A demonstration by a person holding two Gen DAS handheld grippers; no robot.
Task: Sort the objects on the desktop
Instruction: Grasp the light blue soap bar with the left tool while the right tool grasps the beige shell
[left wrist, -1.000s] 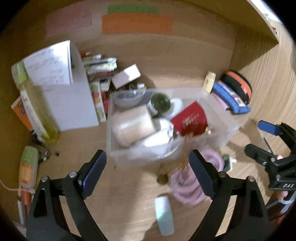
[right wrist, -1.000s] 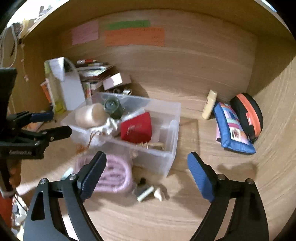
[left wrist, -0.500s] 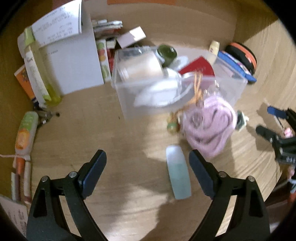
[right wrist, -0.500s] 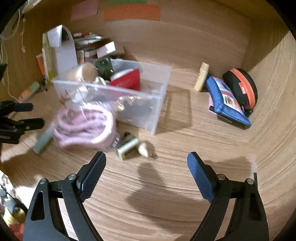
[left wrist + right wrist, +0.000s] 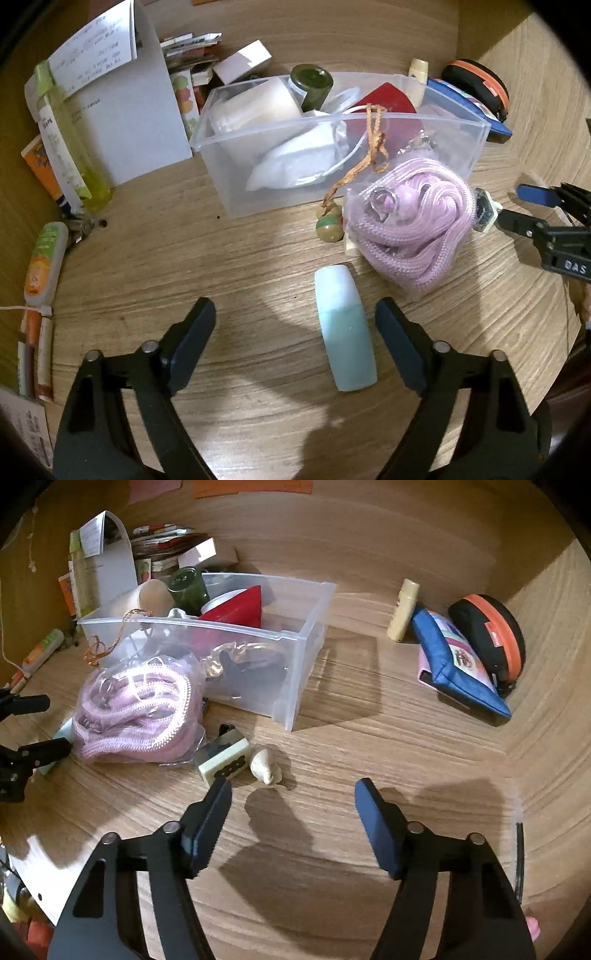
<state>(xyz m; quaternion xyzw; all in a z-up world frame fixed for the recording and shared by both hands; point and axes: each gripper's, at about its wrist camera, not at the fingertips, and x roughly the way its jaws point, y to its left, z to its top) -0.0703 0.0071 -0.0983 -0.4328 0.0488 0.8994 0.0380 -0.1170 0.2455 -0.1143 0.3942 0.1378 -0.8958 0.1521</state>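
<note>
From my left camera I see my left tool (image 5: 295, 332) with its 2 fingers wide apart and nothing between them but the wood. It hangs low over the counter (image 5: 184, 266). A pale blue tube (image 5: 345, 328) lies flat on the counter, just beside the right finger and not touching it. Past the tube sits a clear bag of pink rope (image 5: 410, 229). The bag leans against the front wall of the clear box (image 5: 236, 181). Inside the box I see a white pouch (image 5: 299, 162), a dark green jar (image 5: 312, 86), a red thing (image 5: 386, 101) and a cream roll (image 5: 258, 101). An orange cord (image 5: 369, 147) hangs over the front wall of the box, and small round beads (image 5: 328, 223) lie on the counter at its end. Far to the right I see my right tool (image 5: 517, 208), fingers apart too

From my right camera I see the right tool (image 5: 293, 808) open wide, holding nothing. Just past its left finger lies a small cream block with black marks (image 5: 223, 758), and a little shell (image 5: 264, 766) is right beside the block. The bag of pink rope (image 5: 136, 712) is to the left, touching the box (image 5: 295, 679). Well apart, on the right, lie a blue pouch (image 5: 458, 664), a black and orange case (image 5: 491, 631) and a small cream bottle (image 5: 402, 609). My left tool (image 5: 33, 727) shows at the left edge
</note>
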